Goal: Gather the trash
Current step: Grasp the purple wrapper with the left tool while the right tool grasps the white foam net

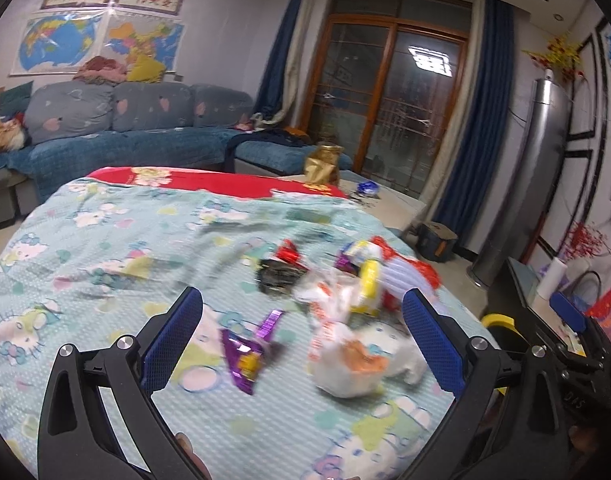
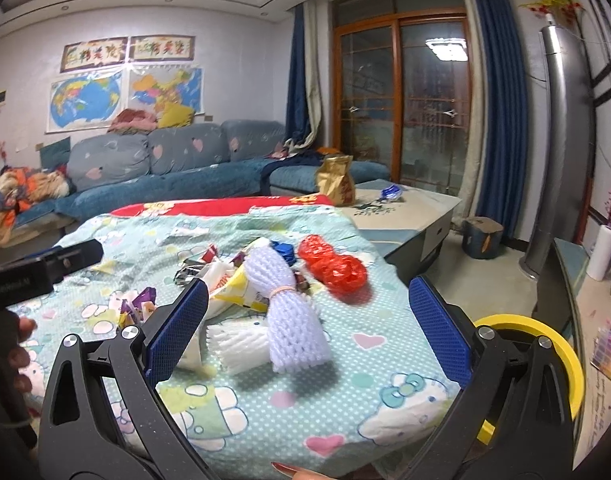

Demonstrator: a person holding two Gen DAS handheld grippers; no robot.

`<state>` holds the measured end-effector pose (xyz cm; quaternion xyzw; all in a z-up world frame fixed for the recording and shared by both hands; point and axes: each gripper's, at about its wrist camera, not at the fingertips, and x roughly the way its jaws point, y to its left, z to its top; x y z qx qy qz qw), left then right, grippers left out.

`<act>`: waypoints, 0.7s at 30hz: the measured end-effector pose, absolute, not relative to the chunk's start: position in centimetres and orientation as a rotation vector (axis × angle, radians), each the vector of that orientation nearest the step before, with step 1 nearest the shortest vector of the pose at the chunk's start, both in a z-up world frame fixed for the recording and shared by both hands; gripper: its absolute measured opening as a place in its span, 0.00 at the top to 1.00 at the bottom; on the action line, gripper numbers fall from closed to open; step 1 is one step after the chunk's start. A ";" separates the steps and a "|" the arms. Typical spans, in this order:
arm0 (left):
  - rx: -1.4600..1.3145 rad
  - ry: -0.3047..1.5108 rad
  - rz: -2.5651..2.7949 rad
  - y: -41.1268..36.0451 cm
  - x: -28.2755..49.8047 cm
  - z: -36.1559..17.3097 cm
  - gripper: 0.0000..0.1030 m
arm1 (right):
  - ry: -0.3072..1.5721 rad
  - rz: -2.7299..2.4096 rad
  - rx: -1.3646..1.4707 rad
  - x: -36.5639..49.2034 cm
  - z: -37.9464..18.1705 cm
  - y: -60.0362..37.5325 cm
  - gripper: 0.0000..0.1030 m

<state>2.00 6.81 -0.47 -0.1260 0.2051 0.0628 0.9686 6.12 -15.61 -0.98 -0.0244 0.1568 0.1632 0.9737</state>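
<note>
Left gripper point(image 1: 301, 320) and right gripper point(image 2: 307, 312): both spread wide, nothing held, poised above the trash pile point(image 2: 265, 276) on the cartoon-print cloth point(image 2: 345, 400). Right view: a white foam net bundle point(image 2: 293, 320) lies between the 2 fingers, with a red mesh net point(image 2: 331, 266) beyond it. Left view, blurred: a purple wrapper point(image 1: 245, 356) and a crumpled white bag point(image 1: 345, 364) lie between the fingers.

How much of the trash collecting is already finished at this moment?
Nothing looks collected yet. Both the left gripper and the right gripper are open and empty above the cloth. Left to gather: the purple wrapper, the white foam net, the red foam net and the other wrappers around them.
</note>
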 end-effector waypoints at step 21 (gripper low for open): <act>-0.290 0.716 0.079 12.5 8.9 -8.2 0.09 | 0.688 0.448 -0.137 17.0 -5.1 -12.9 0.43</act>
